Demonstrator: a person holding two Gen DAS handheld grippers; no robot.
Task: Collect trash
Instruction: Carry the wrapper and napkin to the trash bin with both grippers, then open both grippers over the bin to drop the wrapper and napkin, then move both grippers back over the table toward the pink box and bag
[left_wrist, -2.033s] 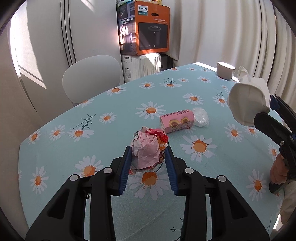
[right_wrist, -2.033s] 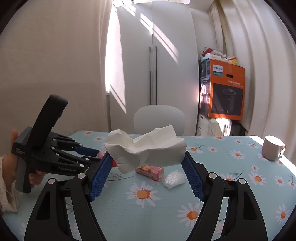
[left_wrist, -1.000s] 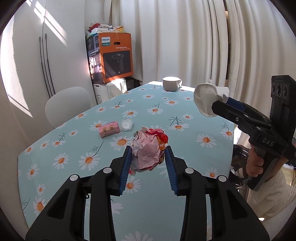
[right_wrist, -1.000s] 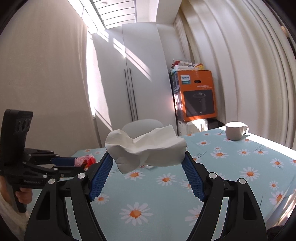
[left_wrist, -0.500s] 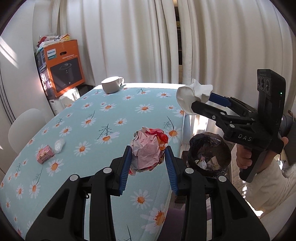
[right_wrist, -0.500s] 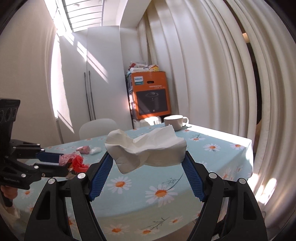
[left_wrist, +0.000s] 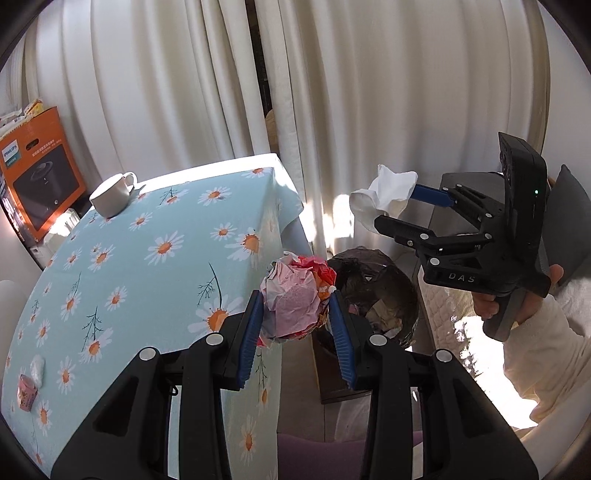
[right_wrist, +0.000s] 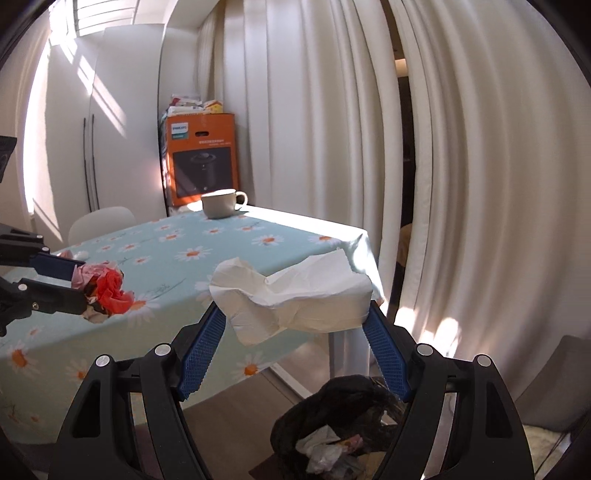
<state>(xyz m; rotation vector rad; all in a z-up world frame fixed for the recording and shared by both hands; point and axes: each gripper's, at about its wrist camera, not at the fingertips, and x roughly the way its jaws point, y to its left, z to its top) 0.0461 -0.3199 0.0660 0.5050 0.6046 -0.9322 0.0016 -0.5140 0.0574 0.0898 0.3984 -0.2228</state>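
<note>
My left gripper (left_wrist: 295, 321) is shut on a crumpled pink and red wrapper (left_wrist: 295, 295) and holds it in the air at the table's edge, just left of a black-lined trash bin (left_wrist: 373, 295). My right gripper (right_wrist: 293, 332) is shut on a crumpled white tissue (right_wrist: 295, 295) and holds it above and behind the bin (right_wrist: 340, 428), which has trash inside. The right gripper with the tissue (left_wrist: 384, 195) shows in the left wrist view; the left gripper with the wrapper (right_wrist: 103, 286) shows in the right wrist view.
The table (left_wrist: 155, 229) has a blue daisy cloth. On it stand a white cup (left_wrist: 110, 195), a pink snack box (left_wrist: 26, 393) and a clear plastic wad (left_wrist: 37, 367). White curtains (left_wrist: 369, 92) hang behind the bin. An orange box (right_wrist: 201, 158) stands in the corner.
Both grippers have swung right, off the table toward the bin, each still holding its trash. The bin is now close below both.
</note>
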